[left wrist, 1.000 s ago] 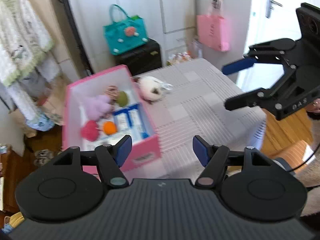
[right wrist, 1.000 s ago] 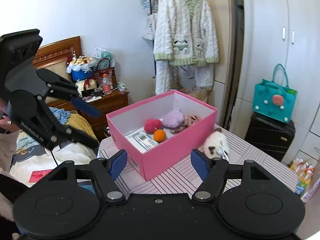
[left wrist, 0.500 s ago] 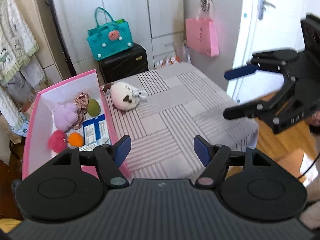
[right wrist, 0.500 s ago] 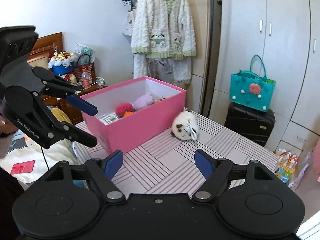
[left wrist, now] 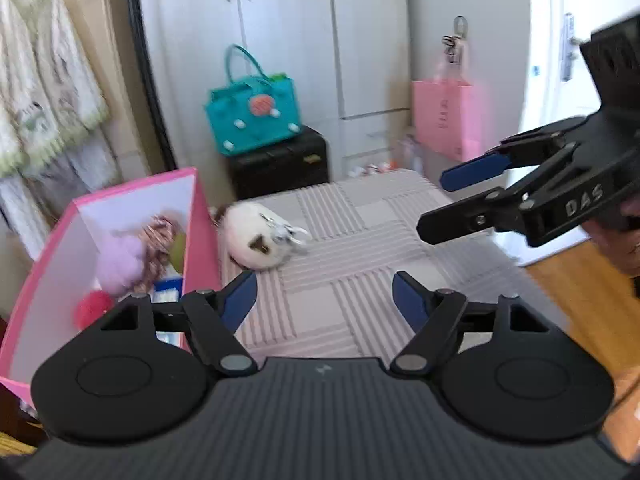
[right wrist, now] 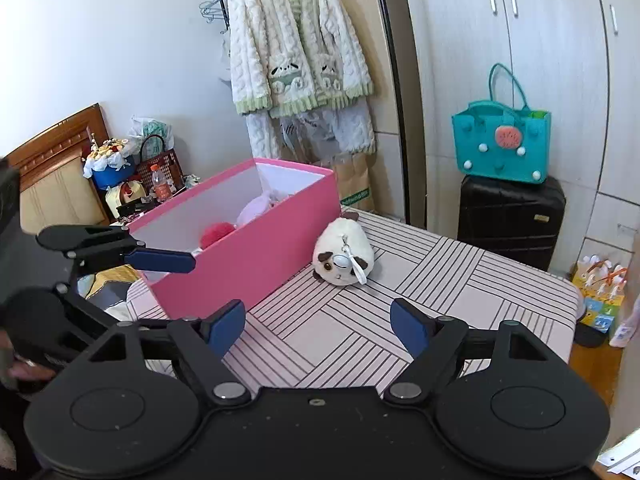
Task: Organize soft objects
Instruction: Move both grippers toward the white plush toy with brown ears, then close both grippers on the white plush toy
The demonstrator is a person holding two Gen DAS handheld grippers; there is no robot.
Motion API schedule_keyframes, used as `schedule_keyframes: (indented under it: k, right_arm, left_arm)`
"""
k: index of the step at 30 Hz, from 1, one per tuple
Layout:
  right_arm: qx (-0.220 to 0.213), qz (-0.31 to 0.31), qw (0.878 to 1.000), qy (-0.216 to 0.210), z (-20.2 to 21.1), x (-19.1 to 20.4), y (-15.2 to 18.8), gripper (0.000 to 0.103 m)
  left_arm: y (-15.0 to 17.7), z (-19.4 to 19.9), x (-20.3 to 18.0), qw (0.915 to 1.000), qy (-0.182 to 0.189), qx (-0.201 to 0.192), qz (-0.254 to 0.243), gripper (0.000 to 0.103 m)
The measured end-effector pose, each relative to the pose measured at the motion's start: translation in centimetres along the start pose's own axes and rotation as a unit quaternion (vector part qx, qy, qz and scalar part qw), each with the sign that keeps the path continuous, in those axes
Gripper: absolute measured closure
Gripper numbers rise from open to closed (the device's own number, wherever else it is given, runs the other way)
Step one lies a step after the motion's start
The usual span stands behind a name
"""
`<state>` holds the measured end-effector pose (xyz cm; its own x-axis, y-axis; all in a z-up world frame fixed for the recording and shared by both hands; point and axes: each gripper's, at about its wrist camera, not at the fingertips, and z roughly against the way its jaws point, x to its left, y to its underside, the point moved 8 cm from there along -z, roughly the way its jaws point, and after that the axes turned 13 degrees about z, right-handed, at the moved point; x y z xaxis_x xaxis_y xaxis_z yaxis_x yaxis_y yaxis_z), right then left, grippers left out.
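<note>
one plush toy (right wrist: 343, 258) lies on the striped desk (right wrist: 460, 288), just beside the right wall of the pink box (right wrist: 248, 248), outside it. other soft items already sit inside the box. right gripper (right wrist: 318, 326): fingers wide, empty, with the toy straight ahead and slightly left of centre. left gripper (left wrist: 324, 300): fingers wide, empty, with the toy ahead and to the left. the toy's long axis runs away from the right camera, face end nearest. judgement: the right gripper is better aligned for the pick-up.
</note>
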<state>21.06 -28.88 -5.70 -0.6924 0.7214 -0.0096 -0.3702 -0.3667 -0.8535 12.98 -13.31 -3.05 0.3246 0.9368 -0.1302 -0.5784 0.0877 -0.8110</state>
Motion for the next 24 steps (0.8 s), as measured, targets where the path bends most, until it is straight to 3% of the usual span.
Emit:
schedule_keyframes:
  k: [4,16,24]
  right_arm:
    - [0.014,-0.023,1.000,-0.010,-2.1,-1.5,0.2,0.019]
    - [0.044,-0.042,0.997,-0.055,-8.2,-4.3,-0.3,0.017]
    - [0.063,-0.048,0.992,-0.095,-12.7,-5.4,-1.4,0.017]
  left_arm:
    - [0.2,-2.4,-0.3,0.9989,-0.038,-0.023,-0.017,0.027]
    - [0.4,-9.9,1.4,0.9972,-0.050,0.004,0.055,0.025]
    - [0.0,-12.6,2.7,0.9919,-0.091,-0.024,0.086,0.025]
